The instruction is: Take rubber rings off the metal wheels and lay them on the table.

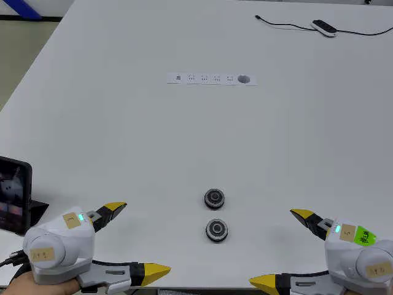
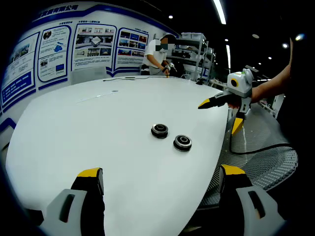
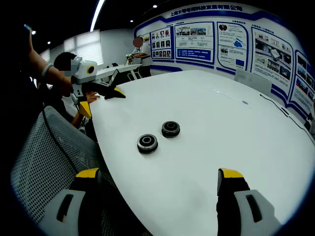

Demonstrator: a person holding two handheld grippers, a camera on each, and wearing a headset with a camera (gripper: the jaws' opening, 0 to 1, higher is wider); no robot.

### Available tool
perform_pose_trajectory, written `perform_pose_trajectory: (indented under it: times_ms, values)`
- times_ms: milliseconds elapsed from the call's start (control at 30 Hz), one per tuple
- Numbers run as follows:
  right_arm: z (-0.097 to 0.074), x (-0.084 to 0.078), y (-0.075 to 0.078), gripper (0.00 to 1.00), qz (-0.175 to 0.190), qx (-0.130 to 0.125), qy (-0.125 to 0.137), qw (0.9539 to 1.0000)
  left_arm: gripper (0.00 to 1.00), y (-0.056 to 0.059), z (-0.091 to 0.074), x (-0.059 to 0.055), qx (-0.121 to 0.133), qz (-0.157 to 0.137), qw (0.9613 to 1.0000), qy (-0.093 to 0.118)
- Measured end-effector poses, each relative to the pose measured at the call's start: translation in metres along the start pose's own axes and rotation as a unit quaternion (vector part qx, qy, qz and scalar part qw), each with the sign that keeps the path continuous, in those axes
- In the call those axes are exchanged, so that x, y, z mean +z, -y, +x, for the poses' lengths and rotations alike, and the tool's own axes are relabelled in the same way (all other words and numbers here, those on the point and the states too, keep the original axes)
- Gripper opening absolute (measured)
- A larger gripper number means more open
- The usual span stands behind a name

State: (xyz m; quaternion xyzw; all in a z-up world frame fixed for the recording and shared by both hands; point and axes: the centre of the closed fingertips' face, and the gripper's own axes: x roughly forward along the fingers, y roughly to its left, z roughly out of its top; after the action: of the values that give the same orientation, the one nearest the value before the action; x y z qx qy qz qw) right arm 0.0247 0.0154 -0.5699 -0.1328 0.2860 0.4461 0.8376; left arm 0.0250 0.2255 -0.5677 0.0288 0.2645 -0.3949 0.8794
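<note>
Two small metal wheels with black rubber rings lie flat on the white table (image 1: 123, 123) near its front edge. The farther wheel (image 1: 214, 198) (image 2: 159, 130) (image 3: 171, 129) sits just behind the nearer wheel (image 1: 217, 230) (image 2: 182, 142) (image 3: 147, 143). My left gripper (image 1: 142, 238) (image 2: 161, 172) is to their left, open and holding nothing. My right gripper (image 1: 277, 247) (image 3: 158, 173) is to their right, also open and holding nothing. Each gripper faces the wheels from its side. The right gripper (image 2: 220, 114) comes into the left gripper view, and the left gripper (image 3: 102, 101) into the right gripper view.
A socket strip (image 1: 212, 78) is set flush in the table's middle. A dark tablet (image 1: 13, 193) stands at the left edge. A cable with a small device (image 1: 323, 27) lies at the far right. A mesh chair (image 3: 49, 162) is at the front edge. A person (image 2: 158, 54) stands at the far end.
</note>
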Motion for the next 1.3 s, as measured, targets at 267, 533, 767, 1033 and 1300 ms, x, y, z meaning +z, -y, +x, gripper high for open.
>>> perform_pose_trajectory:
  times_ms: [267, 533, 767, 1033, 1300]
  values:
    - [0.0, -0.004, -0.002, 0.99, 0.007, 0.002, -0.005, 1.0, 1.0, -0.003, -0.002, -0.002, 0.003, -0.001, 1.0, -0.003]
    - [0.003, -0.002, 0.0, 0.99, 0.009, 0.003, -0.005, 0.9999, 1.0, -0.002, -0.001, -0.002, 0.003, -0.004, 1.0, -0.006]
    - [0.005, -0.004, -0.001, 0.99, 0.012, 0.007, -0.009, 0.9999, 0.99, -0.001, 0.001, -0.004, 0.0, -0.004, 0.9999, -0.01]
    - [0.007, -0.008, -0.004, 0.99, 0.017, 0.013, -0.018, 0.9996, 0.97, 0.002, 0.006, -0.005, -0.006, -0.002, 0.9999, -0.013]
    - [0.012, -0.007, -0.009, 0.97, 0.023, 0.018, -0.019, 0.9994, 0.94, 0.005, 0.012, -0.004, -0.014, 0.004, 0.9997, -0.017]
